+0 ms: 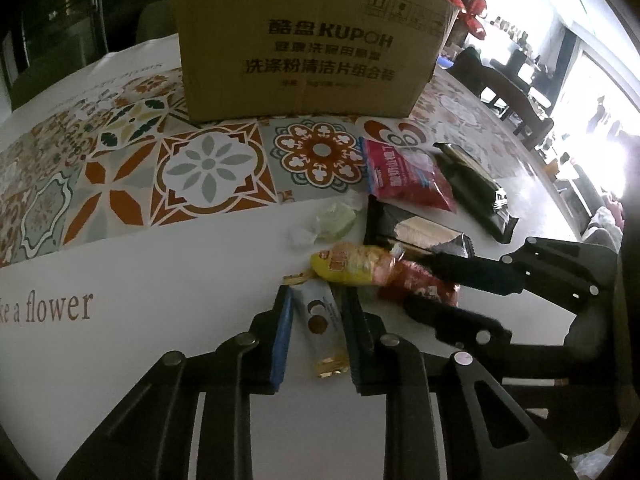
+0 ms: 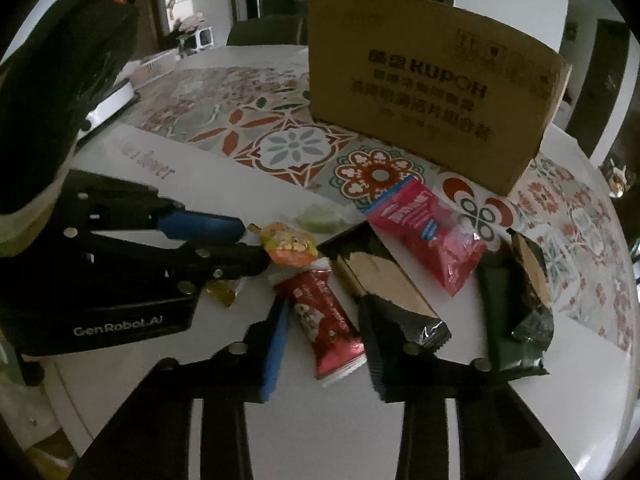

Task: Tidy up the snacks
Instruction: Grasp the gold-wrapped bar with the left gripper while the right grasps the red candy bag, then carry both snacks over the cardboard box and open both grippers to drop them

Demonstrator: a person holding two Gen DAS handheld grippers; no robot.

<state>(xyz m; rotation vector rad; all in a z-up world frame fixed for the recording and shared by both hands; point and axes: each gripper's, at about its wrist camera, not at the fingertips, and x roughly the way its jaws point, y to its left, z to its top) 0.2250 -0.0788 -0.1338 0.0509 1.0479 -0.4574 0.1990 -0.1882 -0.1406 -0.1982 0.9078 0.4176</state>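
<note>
A home dining room: a round white table (image 1: 168,264) under a patterned floral tile-print cloth (image 1: 208,168), dark wooden chairs (image 1: 516,96) and a cluttered wall shelf (image 1: 516,34) by bright windows.

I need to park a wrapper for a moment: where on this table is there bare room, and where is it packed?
Free: the plain white strip of tablecloth between the tile pattern and the "a flower" lettering, left of the left gripper. Crowded: the snack pile between the grippers and the cardboard box, from the yellow packet to the dark green packets.
</note>
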